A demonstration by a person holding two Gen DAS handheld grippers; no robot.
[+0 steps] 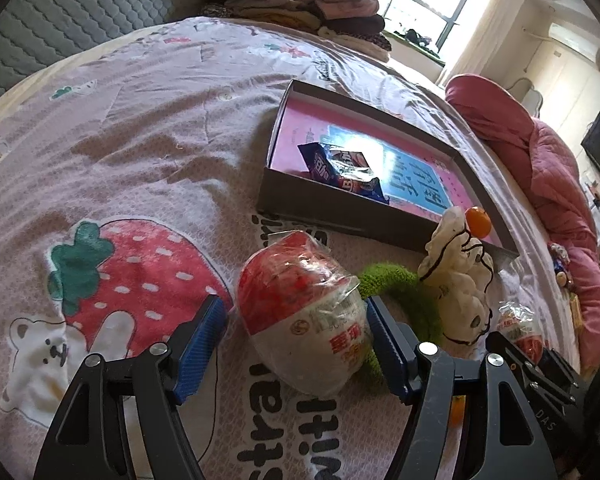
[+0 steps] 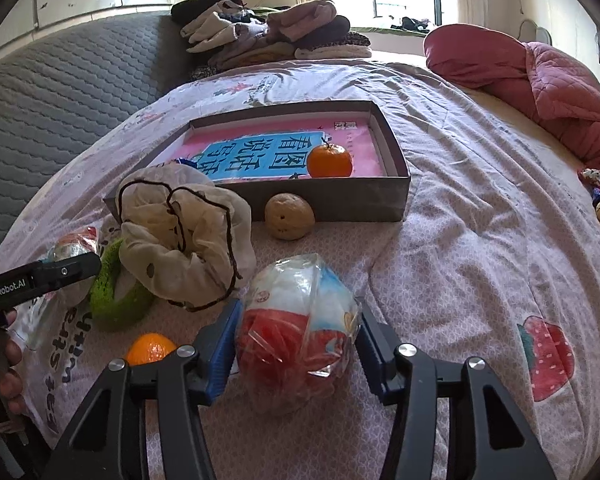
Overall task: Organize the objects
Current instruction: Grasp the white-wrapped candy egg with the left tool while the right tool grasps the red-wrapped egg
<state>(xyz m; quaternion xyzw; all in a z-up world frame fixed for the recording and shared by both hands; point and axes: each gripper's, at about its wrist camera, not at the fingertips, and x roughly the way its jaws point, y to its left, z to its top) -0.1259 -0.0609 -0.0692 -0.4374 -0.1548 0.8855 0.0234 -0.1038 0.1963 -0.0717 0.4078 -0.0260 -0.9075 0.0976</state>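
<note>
A shallow grey box point(image 1: 352, 216) point(image 2: 340, 196) with a pink and blue book inside lies on the bed. It holds a blue snack packet point(image 1: 340, 170) and an orange point(image 2: 329, 160). My left gripper point(image 1: 296, 340) is open around a red and white wrapped egg-shaped pack point(image 1: 304, 320); the fingers stand just apart from it. My right gripper point(image 2: 298, 344) is open around a second wrapped pack point(image 2: 300, 328), red, white and blue. Its blue pads touch or nearly touch the wrapper.
A white drawstring pouch point(image 2: 184, 232) lies on a green knitted ring point(image 2: 116, 300). A brownish round fruit point(image 2: 290, 216) lies in front of the box, a second orange point(image 2: 150, 348) near my right gripper. Folded clothes point(image 2: 268, 36) and a red quilt point(image 2: 540, 80) lie behind.
</note>
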